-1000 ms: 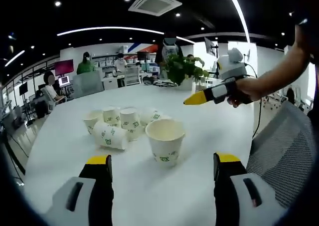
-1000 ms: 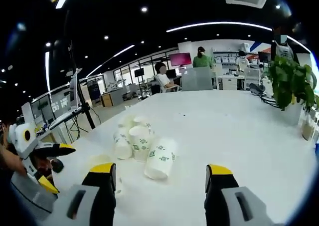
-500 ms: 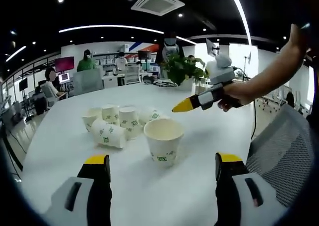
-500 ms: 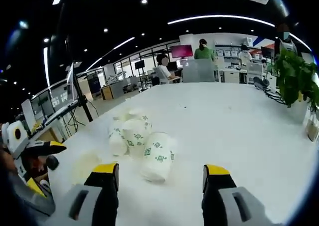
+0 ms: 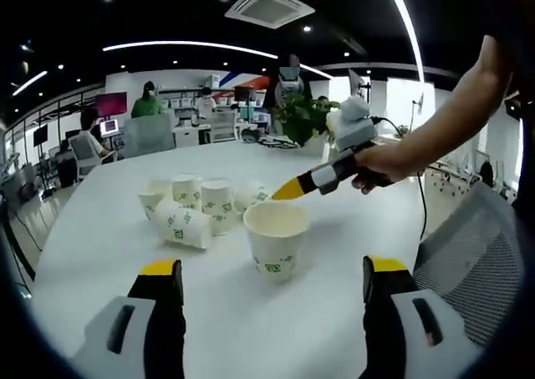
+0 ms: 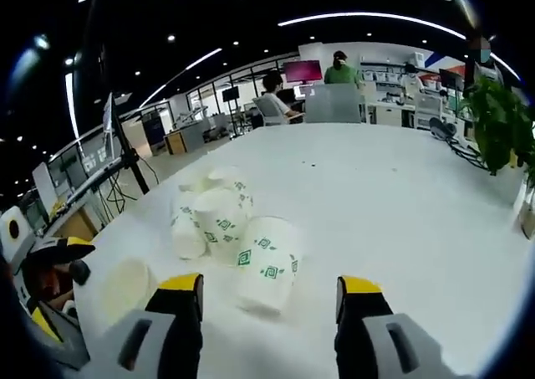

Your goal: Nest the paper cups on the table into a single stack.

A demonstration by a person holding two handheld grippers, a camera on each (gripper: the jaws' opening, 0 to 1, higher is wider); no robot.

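An upright paper cup stands on the white table, just ahead of my open left gripper. Behind it is a cluster of cups, one lying on its side. My right gripper, held by a hand, reaches in from the right, its yellow tip over the upright cup's far rim. In the right gripper view my right gripper is open, with the lying cup just ahead between its jaws. The cluster sits behind and the upright cup at left, beside my left gripper.
A potted plant stands at the table's far side, and in the right gripper view that plant is at the right. A mesh chair is at the table's right edge. People sit at desks in the background.
My right gripper has come down and closer to the cups; its tip now hangs at the upright cup's rim. The lying cup looms larger between its jaws. The left gripper has barely moved.
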